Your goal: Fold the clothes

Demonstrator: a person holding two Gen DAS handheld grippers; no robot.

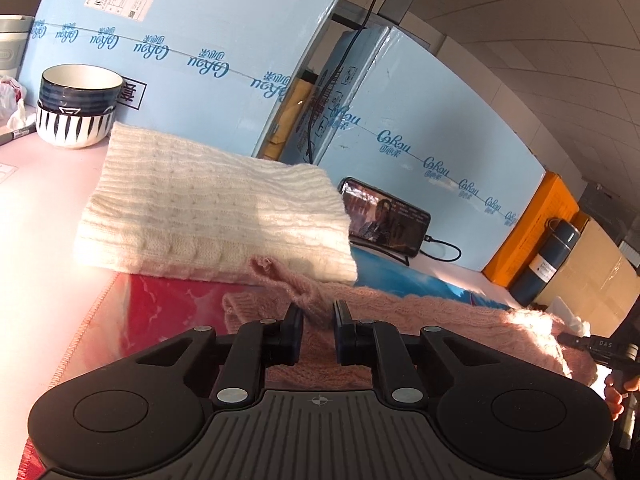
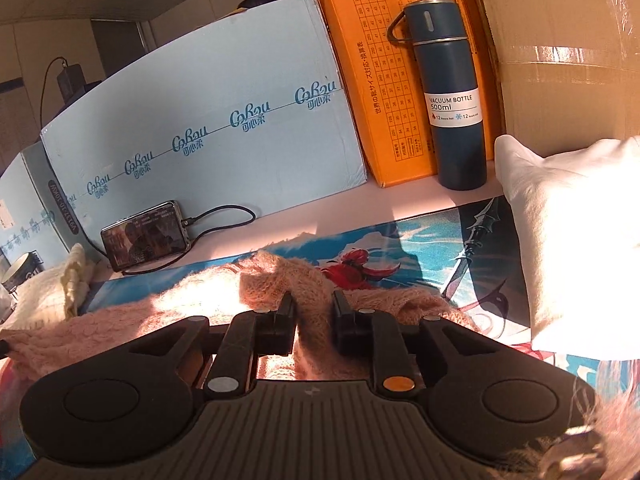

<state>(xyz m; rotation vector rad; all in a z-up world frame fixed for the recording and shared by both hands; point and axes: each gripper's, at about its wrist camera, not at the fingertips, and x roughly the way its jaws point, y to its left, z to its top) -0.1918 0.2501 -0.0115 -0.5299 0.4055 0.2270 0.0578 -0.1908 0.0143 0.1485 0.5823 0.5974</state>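
A fuzzy pink knit sweater (image 1: 440, 320) lies crumpled across the printed desk mat (image 2: 420, 248). My left gripper (image 1: 318, 314) is shut on a raised fold of it, and pink knit fills the narrow gap between the fingers. In the right wrist view the same pink sweater (image 2: 120, 328) bunches up at my right gripper (image 2: 313, 310), which pinches another fold; the fabric spans the whole gap. A folded cream cable-knit sweater (image 1: 208, 208) rests just beyond the pink one, seen at the left edge as the cream sweater (image 2: 40, 292).
Stacked striped bowls (image 1: 78, 108) stand back left. A phone (image 2: 146, 236) on a cable leans on the light blue cartons (image 2: 200, 120). A blue vacuum bottle (image 2: 450, 96) stands by an orange box (image 2: 360, 80). A white cloth bundle (image 2: 572, 240) is on the right.
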